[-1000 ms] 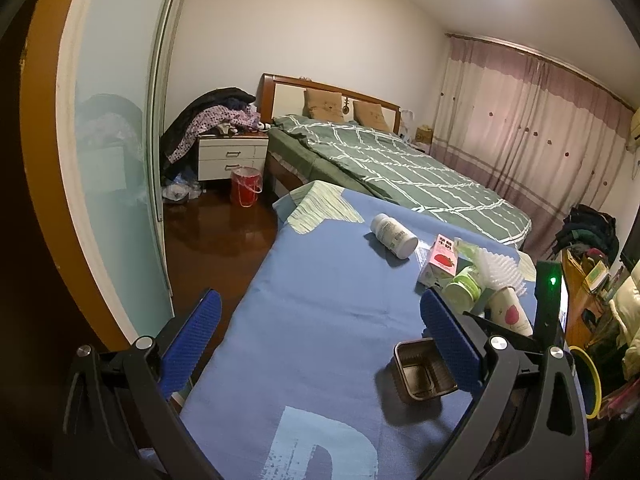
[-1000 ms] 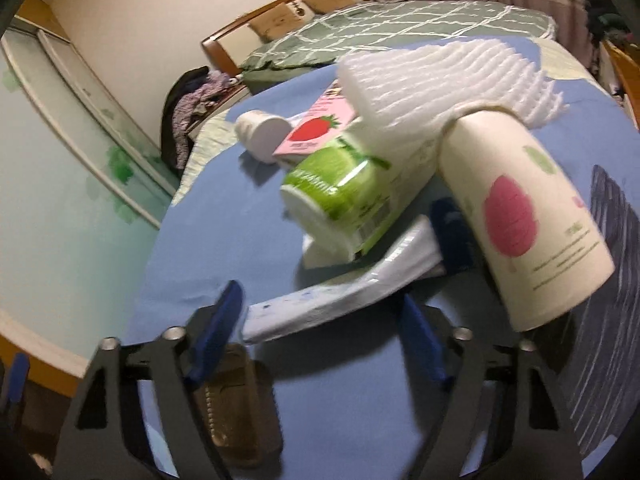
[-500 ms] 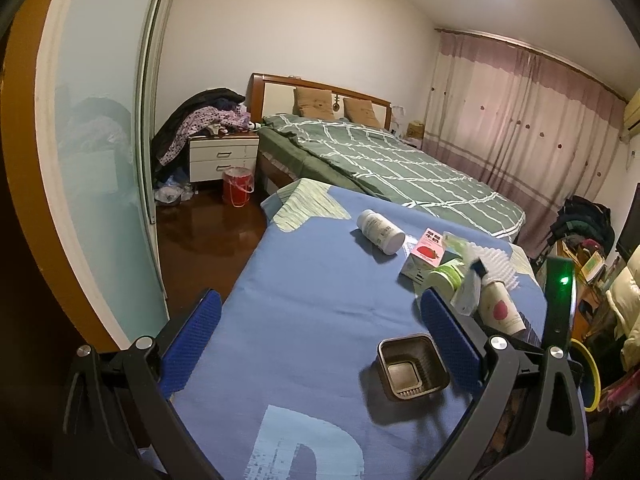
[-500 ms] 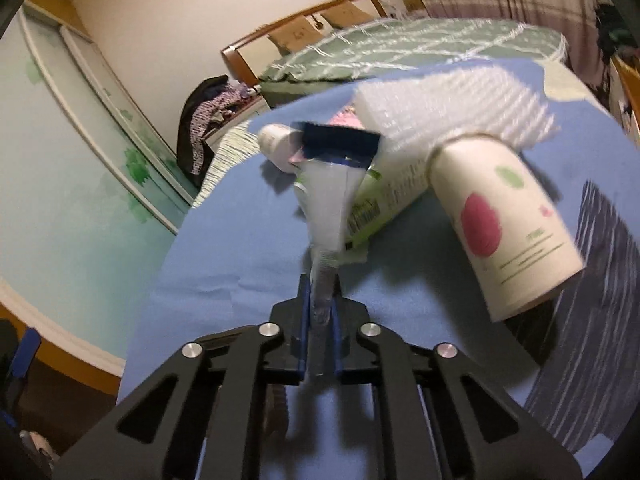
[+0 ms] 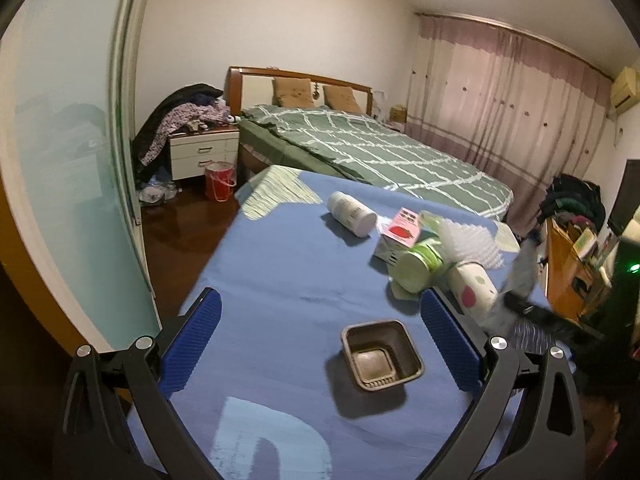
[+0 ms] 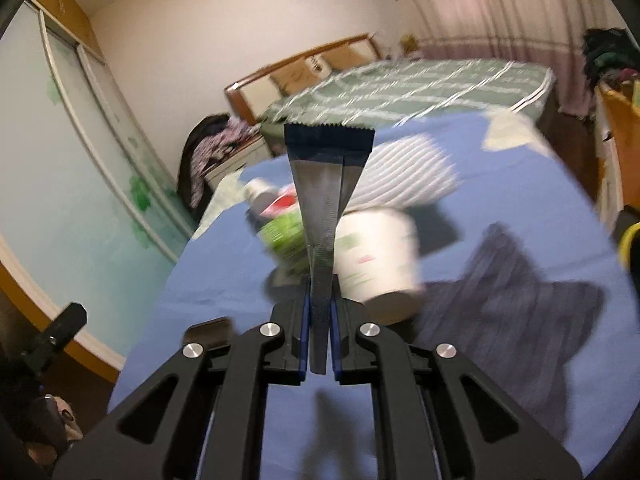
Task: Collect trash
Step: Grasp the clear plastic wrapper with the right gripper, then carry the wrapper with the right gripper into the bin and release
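One wrapper (image 6: 326, 216) in the right gripper (image 6: 320, 320); one brown tray (image 5: 381, 355).

- Bedcover (image 5: 280, 272): plain blue.
- Tray (image 5: 381, 356): dark brown.
- Carton (image 5: 400, 236): pink, red strawberry print.
- Cup (image 5: 472, 292): white, pink spot.
- Wrapper (image 6: 324, 216): silver-grey, navy serrated end.
- Quilt (image 5: 360, 152): green, white grid.

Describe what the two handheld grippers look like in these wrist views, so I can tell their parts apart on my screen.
Both look alike. The left gripper has black angular linkage arms with silver round bolts and two long fingers faced with blue, finely textured pads. The right gripper has the same black cut-out arms, silver bolts and blue pads. No cables, markings or sleeves are visible.
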